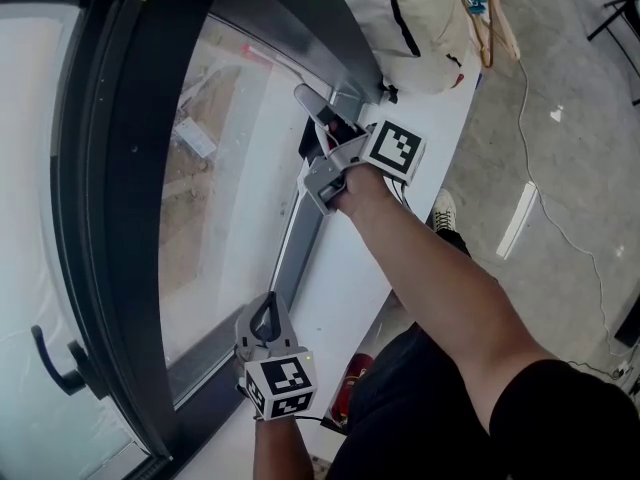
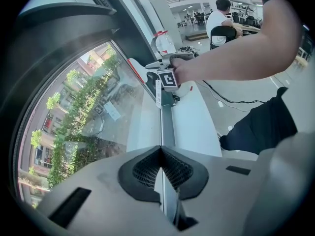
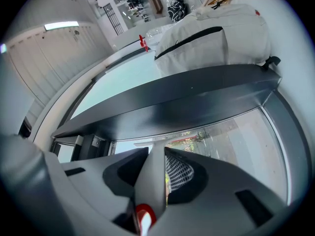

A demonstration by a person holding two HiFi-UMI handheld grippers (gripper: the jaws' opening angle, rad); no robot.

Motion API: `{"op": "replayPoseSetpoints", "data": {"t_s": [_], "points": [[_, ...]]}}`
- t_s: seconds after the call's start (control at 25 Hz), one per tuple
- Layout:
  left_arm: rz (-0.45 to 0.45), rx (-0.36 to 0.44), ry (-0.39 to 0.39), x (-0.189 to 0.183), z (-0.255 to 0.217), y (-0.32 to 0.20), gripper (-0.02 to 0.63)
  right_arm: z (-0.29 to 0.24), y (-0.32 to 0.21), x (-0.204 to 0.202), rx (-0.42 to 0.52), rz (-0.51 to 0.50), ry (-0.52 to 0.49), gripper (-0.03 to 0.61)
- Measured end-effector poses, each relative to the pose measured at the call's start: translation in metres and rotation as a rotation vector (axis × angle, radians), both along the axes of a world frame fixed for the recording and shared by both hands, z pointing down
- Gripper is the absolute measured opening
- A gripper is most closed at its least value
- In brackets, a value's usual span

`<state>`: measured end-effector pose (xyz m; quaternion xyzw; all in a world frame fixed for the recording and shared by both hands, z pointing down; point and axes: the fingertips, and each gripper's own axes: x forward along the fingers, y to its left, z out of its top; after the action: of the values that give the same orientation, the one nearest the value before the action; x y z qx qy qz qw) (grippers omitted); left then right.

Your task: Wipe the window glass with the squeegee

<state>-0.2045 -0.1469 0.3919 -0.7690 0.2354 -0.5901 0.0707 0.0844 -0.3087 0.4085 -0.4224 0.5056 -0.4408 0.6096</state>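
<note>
Left gripper point(image 1: 268, 316), nearest item: low over the white sill surface point(image 1: 350, 268), just beside the bottom rail of the dark frame point(image 1: 130, 218). Its fingers are pressed together with nothing between them, so it is idle. Right gripper point(image 1: 322, 173): further along the sill on an outstretched arm, fingers clamped on the squeegee point(image 3: 150, 173). The grip sits on the pale handle, with a red mark showing at the near end. The head is directed at the window glass point(image 1: 215, 168), low on the pane and close to the frame; contact between blade and glass cannot be confirmed. Squeegee, handling estimate: light. The handle is probably stiff moulded plastic and fairly smooth, so it may twist in the grip under side load. The blade edge is likely soft and flexible and is not a place to hold. Best hold is around the handle's mid-length, as at present, keeping the head square to the pane. Glass: hard, slick and breakable; judged to want even, moderate pressure. Also present: a cream bag point(image 1: 425, 23) on the far end of the sill, well apart, and a black window handle point(image 1: 55, 363) on the neighbouring sash.
</note>
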Motion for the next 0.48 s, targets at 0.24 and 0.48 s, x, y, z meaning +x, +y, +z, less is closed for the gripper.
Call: {"op": "replayPoseSetpoints", "data": {"t_s": [0.24,0.48], "points": [[-0.009,0.005,-0.003,-0.018,-0.001,0.006,0.001,0.0,0.007,-0.02,-0.001,-0.012,0.006,0.091],[-0.018,0.012,-0.002,-0.041,-0.003,0.014,0.0,-0.004,0.016,-0.045,0.003,-0.026,0.021,0.091]]}}
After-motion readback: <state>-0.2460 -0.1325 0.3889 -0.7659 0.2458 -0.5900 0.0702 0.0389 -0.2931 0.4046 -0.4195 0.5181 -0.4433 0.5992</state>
